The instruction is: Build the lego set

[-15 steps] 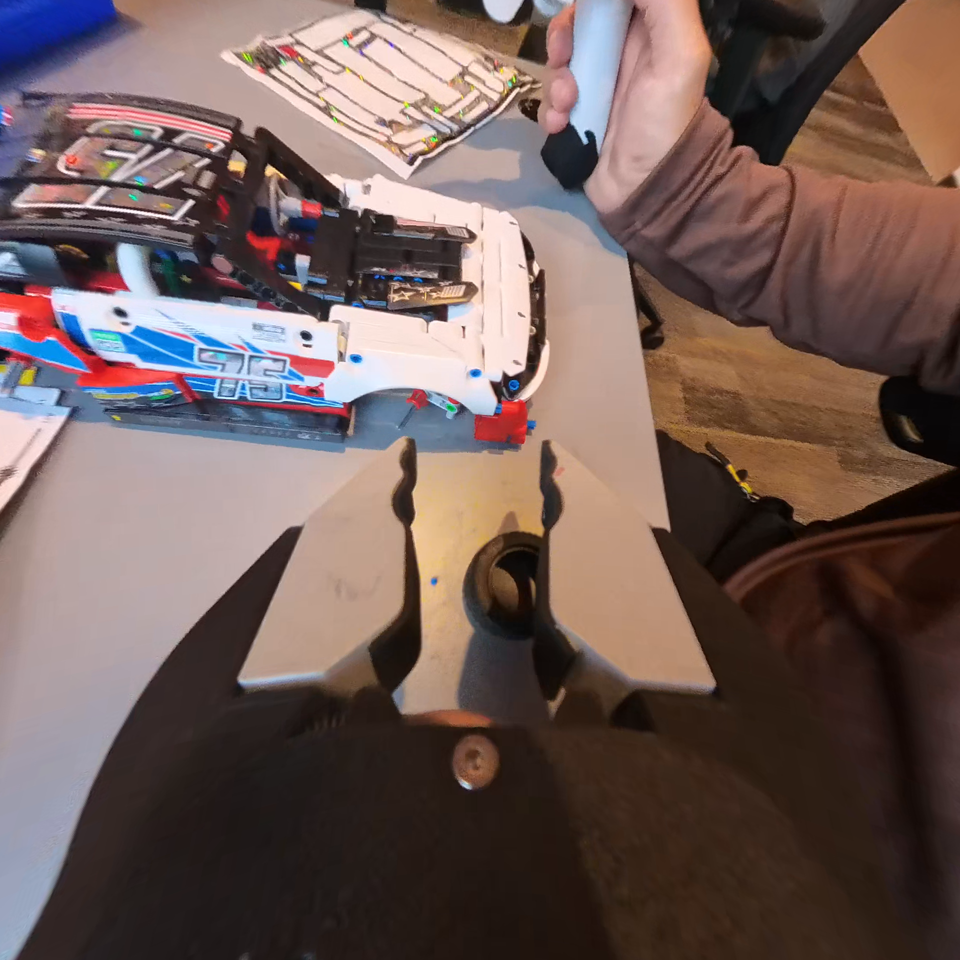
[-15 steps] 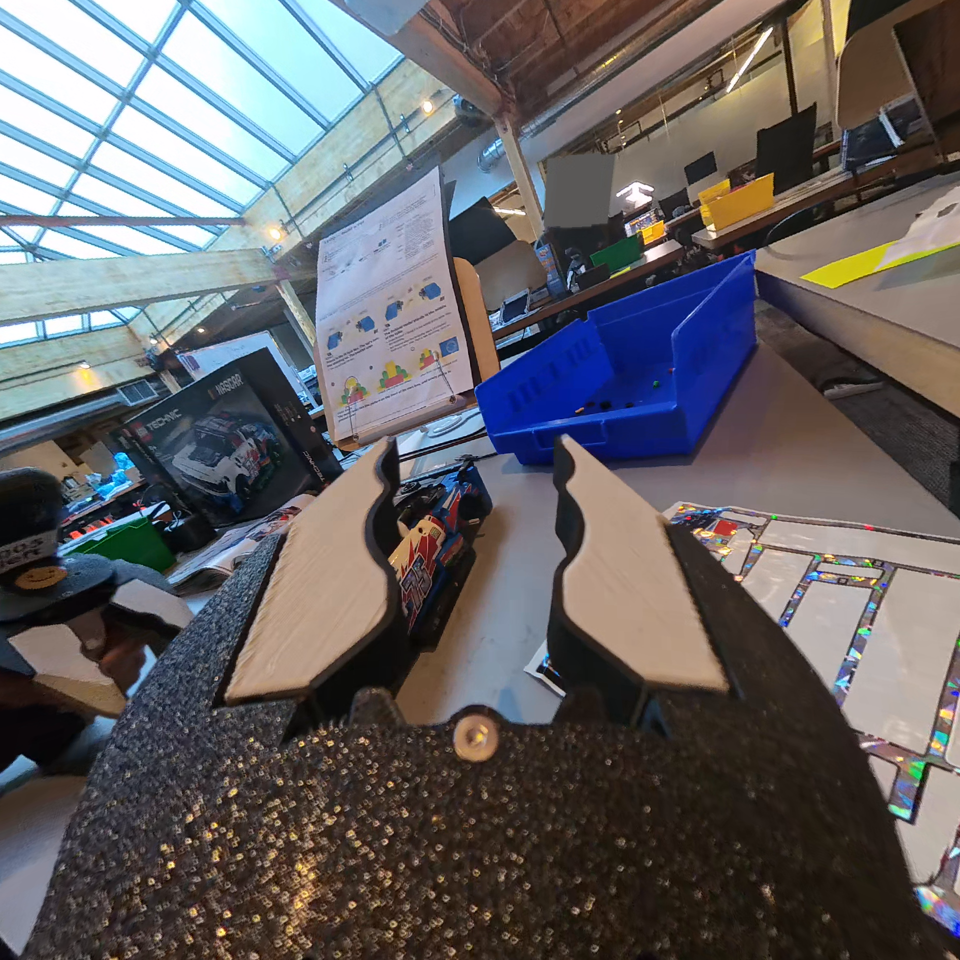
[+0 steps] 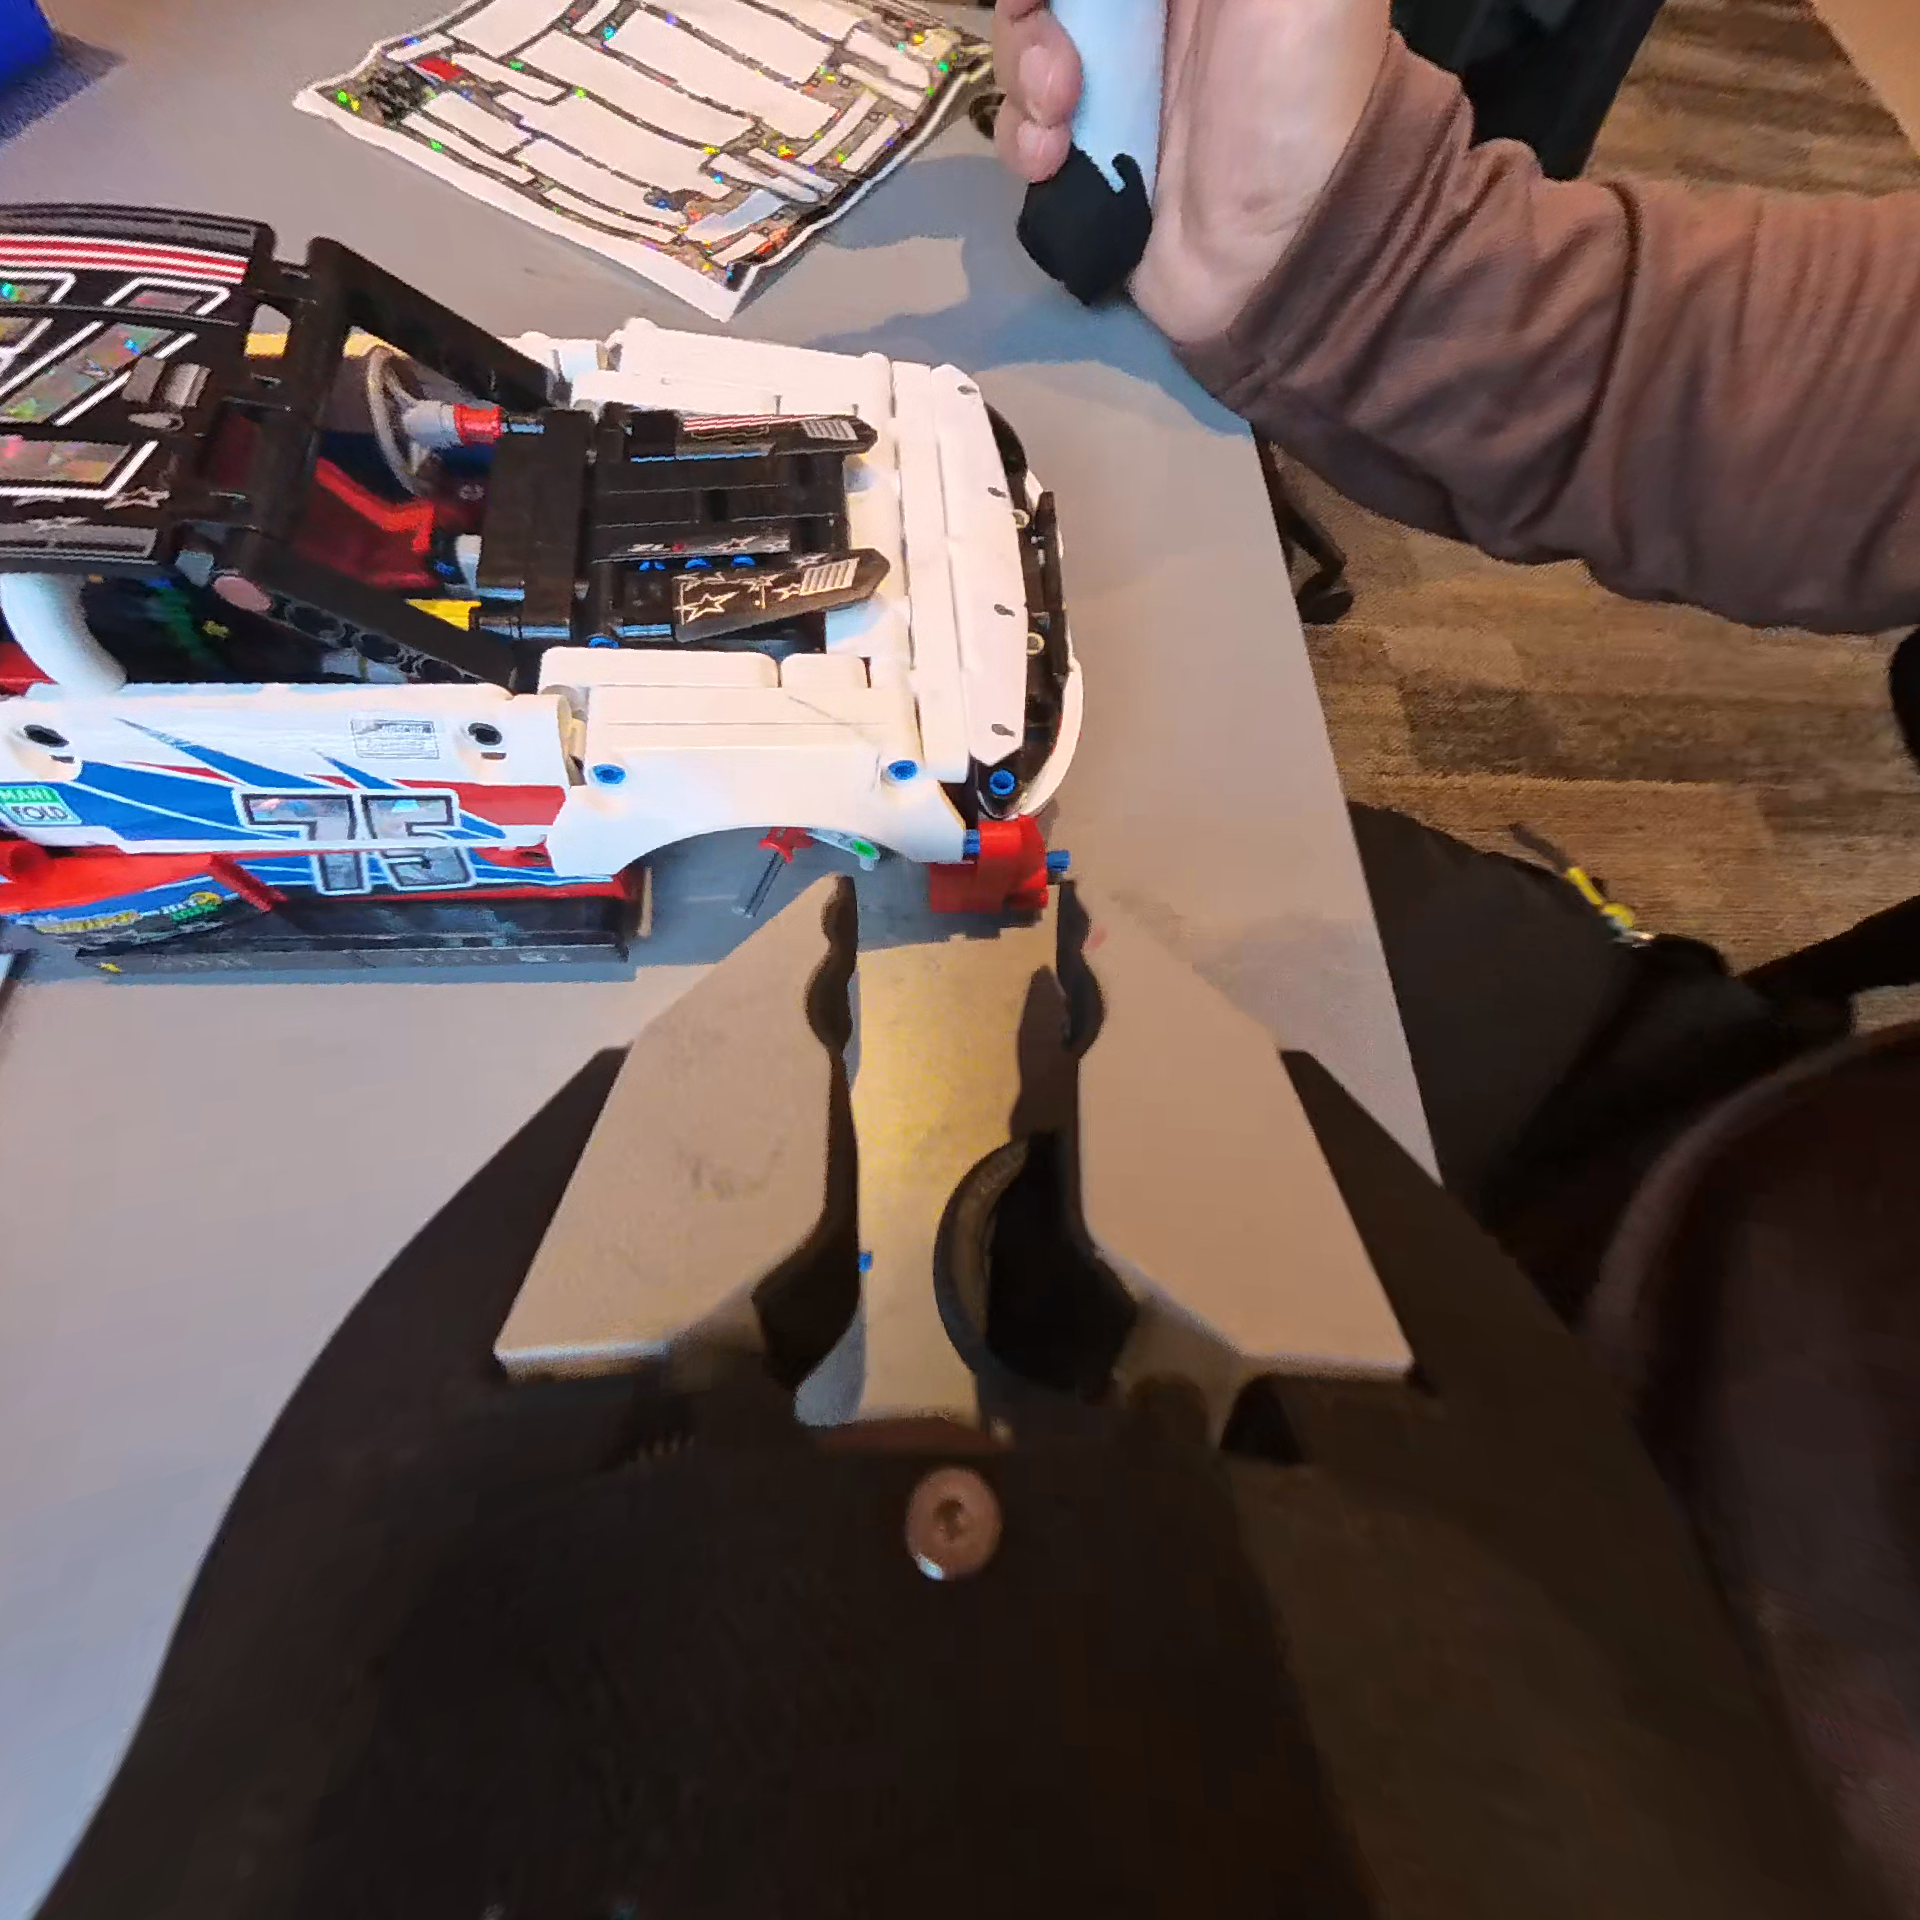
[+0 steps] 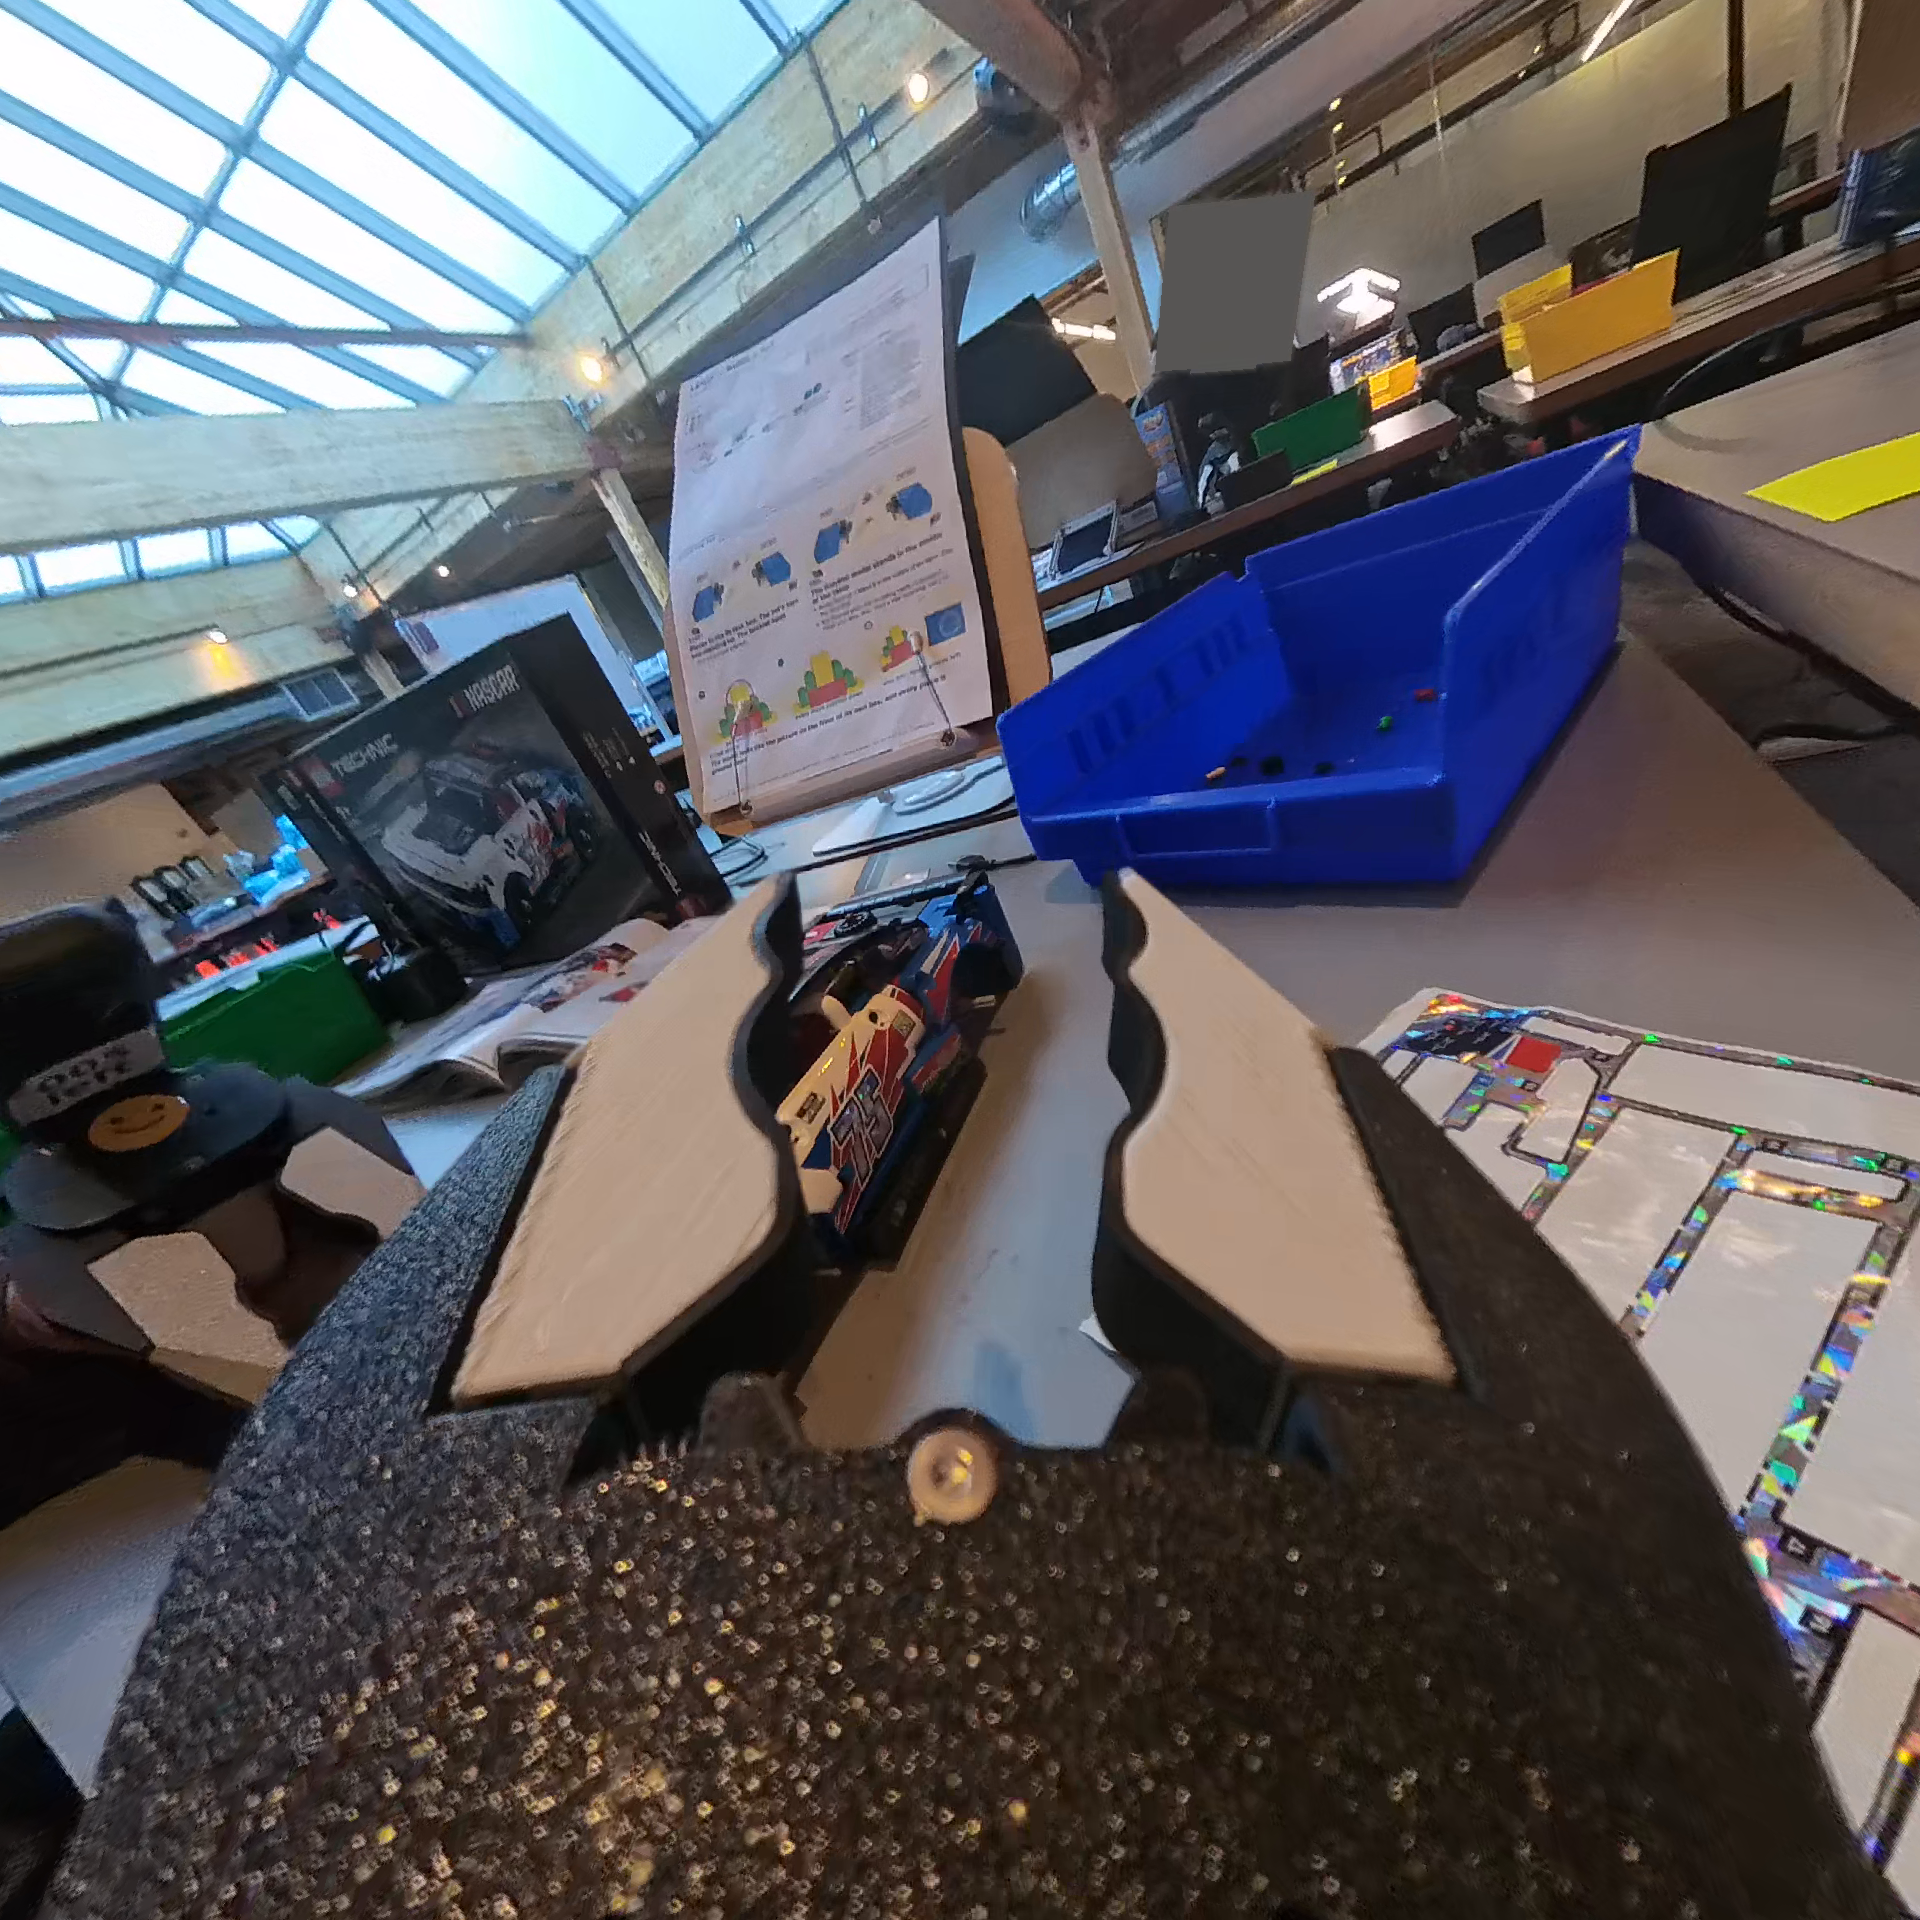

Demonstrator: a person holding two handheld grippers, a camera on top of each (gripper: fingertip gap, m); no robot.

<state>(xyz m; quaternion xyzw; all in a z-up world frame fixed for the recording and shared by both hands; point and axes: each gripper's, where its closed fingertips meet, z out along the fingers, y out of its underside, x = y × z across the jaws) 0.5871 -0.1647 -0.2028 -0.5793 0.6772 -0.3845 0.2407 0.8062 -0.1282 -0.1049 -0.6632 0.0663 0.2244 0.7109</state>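
The left gripper (image 3: 956, 914) has two pale grey wedge-shaped fingers (image 3: 707, 1164) with wavy black inner edges, set on a matte black body with one silver screw (image 3: 953, 1524). The right gripper (image 4: 951, 904) matches it, though its black body is glittery. A hand (image 3: 1195, 135) wears a long brownish-mauve sleeve (image 3: 1558, 384).

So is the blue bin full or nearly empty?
Nearly empty. The right wrist view looks into the bin through its low front: only a few small loose pieces lie scattered on its bare blue floor.
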